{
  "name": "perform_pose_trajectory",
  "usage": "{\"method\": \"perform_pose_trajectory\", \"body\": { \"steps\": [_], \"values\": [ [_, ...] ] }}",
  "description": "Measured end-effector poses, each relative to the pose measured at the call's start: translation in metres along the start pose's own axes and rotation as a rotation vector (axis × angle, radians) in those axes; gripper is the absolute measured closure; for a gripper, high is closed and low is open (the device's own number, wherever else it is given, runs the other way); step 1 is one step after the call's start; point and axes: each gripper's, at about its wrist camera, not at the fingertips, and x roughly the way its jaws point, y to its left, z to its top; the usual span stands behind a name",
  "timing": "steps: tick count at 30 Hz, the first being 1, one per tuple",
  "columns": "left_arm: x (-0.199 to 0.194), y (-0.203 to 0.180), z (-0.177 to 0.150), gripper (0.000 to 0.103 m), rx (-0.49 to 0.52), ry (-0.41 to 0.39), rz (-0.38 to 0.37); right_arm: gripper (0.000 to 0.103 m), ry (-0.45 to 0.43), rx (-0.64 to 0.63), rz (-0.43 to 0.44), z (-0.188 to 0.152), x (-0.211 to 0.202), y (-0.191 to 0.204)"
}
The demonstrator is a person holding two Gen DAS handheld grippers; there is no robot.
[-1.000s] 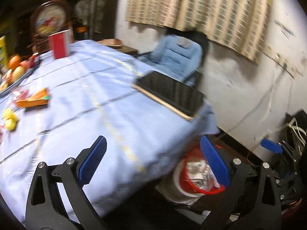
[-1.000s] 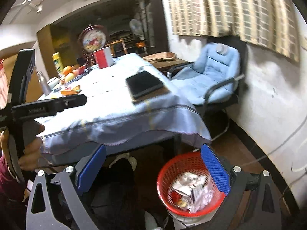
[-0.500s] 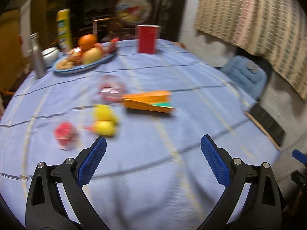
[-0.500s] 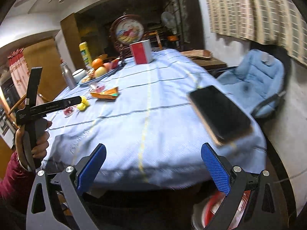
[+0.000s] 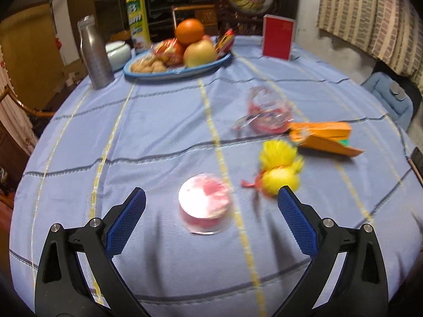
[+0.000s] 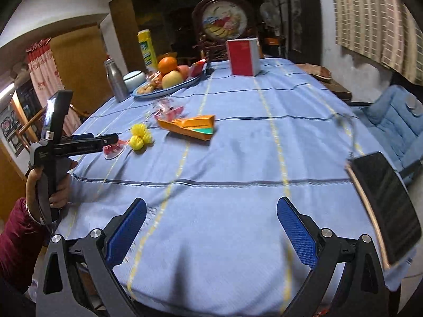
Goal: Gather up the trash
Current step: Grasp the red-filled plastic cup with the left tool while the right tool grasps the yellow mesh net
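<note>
Trash lies on the blue tablecloth [image 5: 158, 137]. A small pink-and-white plastic cup [image 5: 204, 203] sits just ahead of my left gripper [image 5: 211, 200], which is open and empty, its jaws either side of the cup. Beyond lie a yellow net wad [image 5: 279, 169], a clear red wrapper [image 5: 267, 113] and a flattened orange carton [image 5: 325, 138]. My right gripper [image 6: 211, 208] is open and empty over the table's near edge. In its view the carton [image 6: 190, 126], the yellow wad [image 6: 140, 137] and the left gripper [image 6: 105, 140] show at left.
A fruit plate [image 5: 174, 72], a metal bottle [image 5: 95, 55], a white bowl [image 5: 116, 52], a yellow can [image 5: 137, 15] and a red box [image 5: 277, 38] stand at the table's far side. A black tablet [image 6: 386, 206] lies at the right edge. A blue chair [image 6: 391, 121] stands beyond.
Both grippers swung up from the red bin on the floor to the tabletop. The left gripper moved in close to the pink cup. Both stayed open.
</note>
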Motion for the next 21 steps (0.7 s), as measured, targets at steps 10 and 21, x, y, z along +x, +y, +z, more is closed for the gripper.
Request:
{"method": "perform_pose_trajectory", "body": {
  "steps": [10,21],
  "values": [
    [0.03,0.015,-0.002,0.007,-0.046,0.138,-0.018,0.006,0.042,-0.056,0.049,0.023,0.039,0.033],
    [0.032,0.042,-0.005,0.007,-0.157,0.159,0.078,0.006,0.096,-0.071,0.158,0.053,0.089,0.06]
  ]
}}
